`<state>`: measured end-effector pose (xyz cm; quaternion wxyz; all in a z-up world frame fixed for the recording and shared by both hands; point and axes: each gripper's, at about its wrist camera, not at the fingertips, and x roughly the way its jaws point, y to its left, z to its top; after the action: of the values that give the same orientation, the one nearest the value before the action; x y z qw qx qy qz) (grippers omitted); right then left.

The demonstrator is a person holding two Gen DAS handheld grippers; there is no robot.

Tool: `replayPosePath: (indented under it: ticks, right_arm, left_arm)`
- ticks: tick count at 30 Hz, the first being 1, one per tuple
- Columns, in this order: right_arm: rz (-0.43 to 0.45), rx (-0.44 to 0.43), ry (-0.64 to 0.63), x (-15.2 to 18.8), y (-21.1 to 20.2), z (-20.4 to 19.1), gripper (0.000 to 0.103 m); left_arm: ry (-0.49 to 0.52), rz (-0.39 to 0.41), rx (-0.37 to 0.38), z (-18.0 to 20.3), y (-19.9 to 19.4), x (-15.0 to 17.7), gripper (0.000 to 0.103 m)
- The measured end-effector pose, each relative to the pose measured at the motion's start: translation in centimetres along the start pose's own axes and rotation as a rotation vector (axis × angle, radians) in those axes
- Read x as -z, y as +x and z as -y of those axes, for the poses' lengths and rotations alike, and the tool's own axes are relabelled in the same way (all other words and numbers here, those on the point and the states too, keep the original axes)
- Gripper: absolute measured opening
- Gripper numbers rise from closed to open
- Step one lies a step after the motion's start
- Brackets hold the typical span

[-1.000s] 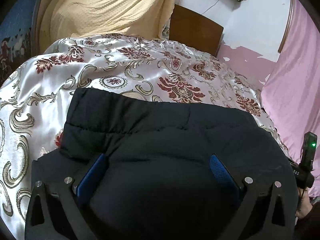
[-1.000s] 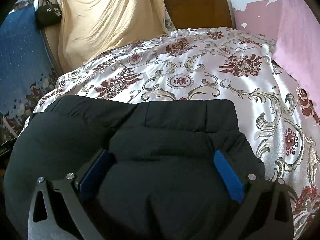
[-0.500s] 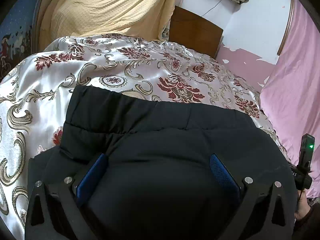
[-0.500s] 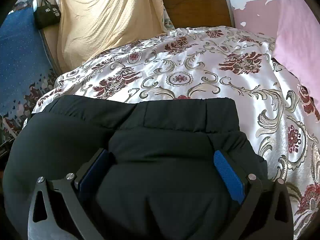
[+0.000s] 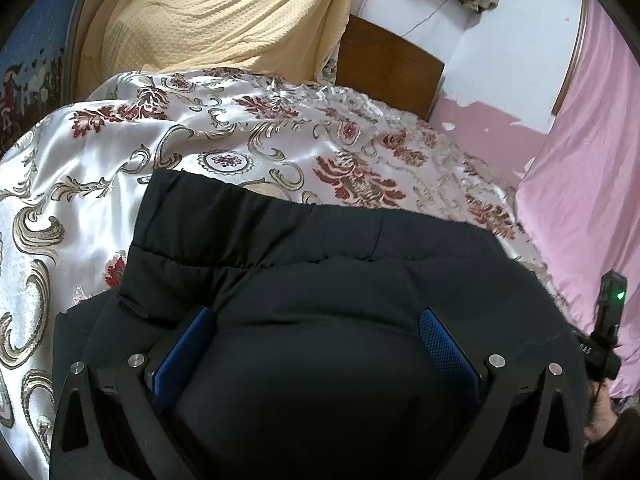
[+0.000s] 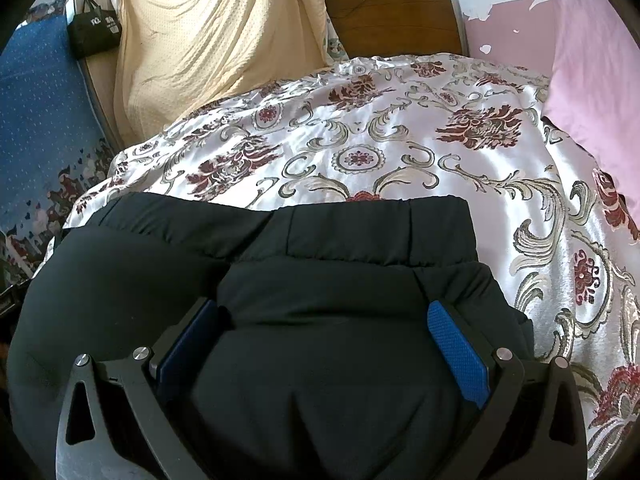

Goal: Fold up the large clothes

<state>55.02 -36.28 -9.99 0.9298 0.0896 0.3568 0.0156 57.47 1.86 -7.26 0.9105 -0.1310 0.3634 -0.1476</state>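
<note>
A black padded jacket lies on the bed, its hem band at the far side and its bulk swelling up toward both cameras. My left gripper is open, blue pads spread wide, with the jacket bulging between them. In the right wrist view the same jacket fills the lower half, and my right gripper is open over it in the same way. The right gripper's body, with a green light, shows at the left wrist view's right edge. The jacket's near part is hidden under the fingers.
A shiny white bedspread with red and gold flowers covers the bed beyond the jacket. A yellow cloth hangs at the back left beside a wooden headboard. Pink fabric borders the right side. A black bag and blue cloth sit left.
Both views have shifted only slightly. The jacket keeps its shape and both grippers stay spread over it.
</note>
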Motion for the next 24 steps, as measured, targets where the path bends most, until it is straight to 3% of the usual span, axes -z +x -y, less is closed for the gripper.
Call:
replayPosePath:
  ticks: [8,12,18,22,24]
  right_arm:
    - [0.032,-0.064,0.072,0.3,-4.7,1.9,0.102]
    - [-0.006,-0.128,0.161,1.1,-7.6,5.0,0.102]
    - [-0.061,-0.149,0.163,3.0,-9.8,8.5,0.102]
    - [-0.128,-0.260,0.170,3.9,-9.0,9.5,0.102]
    - [-0.167,-0.261,0.161,4.0,-7.9,9.3,0.102]
  left_arm:
    - [-0.011,-0.012,0.007,-1.9,-4.4,0.0,0.103]
    - [-0.045,-0.045,0.020,-4.3,-7.1,0.6,0.103]
    - [-0.037,-0.158,0.045,-7.6,-8.5,2.4,0.103]
    - [-0.047,-0.251,0.104,-9.2,-7.7,4.2,0.103]
    - [-0.065,-0.266,0.158,-9.9,-7.3,4.9,0.103]
